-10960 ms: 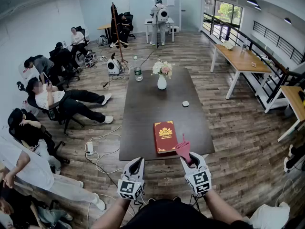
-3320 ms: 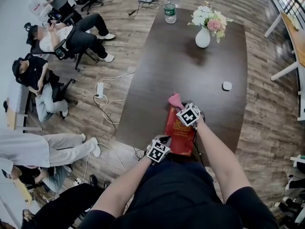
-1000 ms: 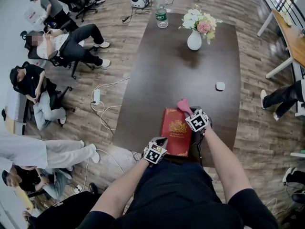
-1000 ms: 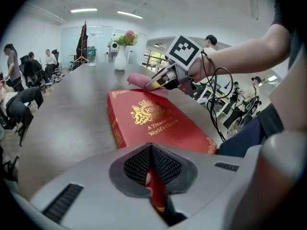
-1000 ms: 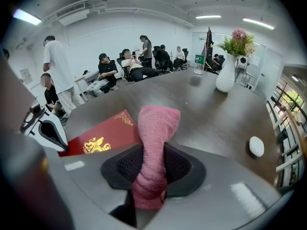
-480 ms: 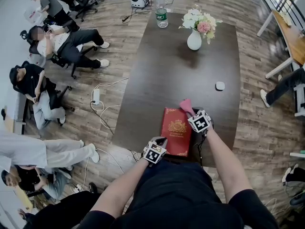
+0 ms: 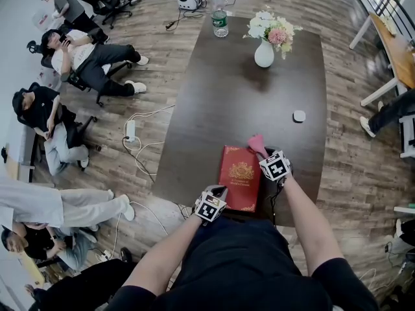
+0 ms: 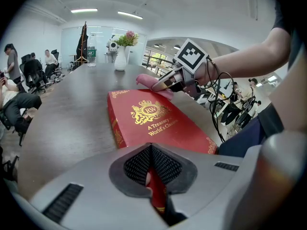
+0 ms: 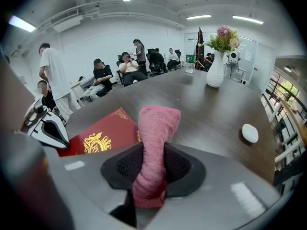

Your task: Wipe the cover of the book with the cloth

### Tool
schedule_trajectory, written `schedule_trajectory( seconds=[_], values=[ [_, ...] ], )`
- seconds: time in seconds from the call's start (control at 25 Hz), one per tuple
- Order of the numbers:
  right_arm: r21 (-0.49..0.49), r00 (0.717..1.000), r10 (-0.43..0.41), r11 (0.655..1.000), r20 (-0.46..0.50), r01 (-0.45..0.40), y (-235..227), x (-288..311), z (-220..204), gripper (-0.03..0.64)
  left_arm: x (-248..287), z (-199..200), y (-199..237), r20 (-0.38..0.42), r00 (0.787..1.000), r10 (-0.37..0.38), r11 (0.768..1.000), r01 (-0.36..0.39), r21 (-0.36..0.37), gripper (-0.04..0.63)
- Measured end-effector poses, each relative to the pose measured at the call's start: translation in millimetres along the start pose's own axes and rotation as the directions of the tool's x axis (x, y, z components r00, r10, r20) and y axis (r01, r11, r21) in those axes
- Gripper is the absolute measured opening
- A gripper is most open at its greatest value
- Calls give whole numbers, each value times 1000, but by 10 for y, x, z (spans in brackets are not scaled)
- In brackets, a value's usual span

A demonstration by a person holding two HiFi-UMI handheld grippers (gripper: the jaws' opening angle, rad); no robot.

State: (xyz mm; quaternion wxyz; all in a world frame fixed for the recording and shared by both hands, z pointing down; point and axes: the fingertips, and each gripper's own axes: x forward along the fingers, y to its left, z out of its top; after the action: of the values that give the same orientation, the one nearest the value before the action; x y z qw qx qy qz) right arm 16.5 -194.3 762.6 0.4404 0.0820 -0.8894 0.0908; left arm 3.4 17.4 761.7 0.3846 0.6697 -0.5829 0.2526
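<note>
Right gripper (image 9: 153, 169): clenched on cloth (image 9: 156, 128); pink roll sticks out forward from between the jaws.
Right gripper, head view (image 7: 264, 154): at the book's far right corner, marker cube up.
Cloth end (image 7: 257, 141): at that corner of the cover; from the left gripper view (image 8: 153, 82) it lies across the far right edge. Contact with the cover: cannot tell.
Left gripper (image 8: 152, 171): jaws closed on the book's near edge; a red strip shows between the pads.
Left gripper, head view (image 7: 218, 194): at the near left corner of the book, by the table edge.
Book (image 7: 240, 185): red, gold crest and border, flat, cover up, on the near end of the table, long side running away from the person.
Table (image 7: 227, 102): dark wood, long.
White puck (image 7: 299, 116): on the table, right side, well beyond the book.
Vase (image 7: 264, 54): white, upright, flowers in it, far end of the table.
Bottle (image 7: 220, 19): green label, upright, far left corner.
Surroundings: wood floor; people seated in chairs to the left.
</note>
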Motion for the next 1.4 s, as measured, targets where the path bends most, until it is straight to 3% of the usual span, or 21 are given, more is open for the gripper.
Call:
schedule_trajectory(
  seconds=[0.56, 0.8, 1.0, 1.4],
  values=[
    [-27, 1000, -29, 999, -12, 29, -79, -123, -154, 121, -63, 80, -12, 0, 1000, 2, 1000, -2, 9, -5],
    [-67, 996, -59, 996, -59, 55, -139, -152, -347, 121, -49, 28, -8, -6, 1000, 4, 1000, -4, 9, -5],
    [-61, 998, -35, 998, -44, 32, 6, -238, -152, 121, -27, 28, -13, 2, 1000, -3, 1000, 3, 4, -5],
    [-220, 997, 75, 972, -10, -75, 604, -4, 388, 121, -5, -58, -44, -16, 1000, -23, 999, 23, -23, -5]
  ],
)
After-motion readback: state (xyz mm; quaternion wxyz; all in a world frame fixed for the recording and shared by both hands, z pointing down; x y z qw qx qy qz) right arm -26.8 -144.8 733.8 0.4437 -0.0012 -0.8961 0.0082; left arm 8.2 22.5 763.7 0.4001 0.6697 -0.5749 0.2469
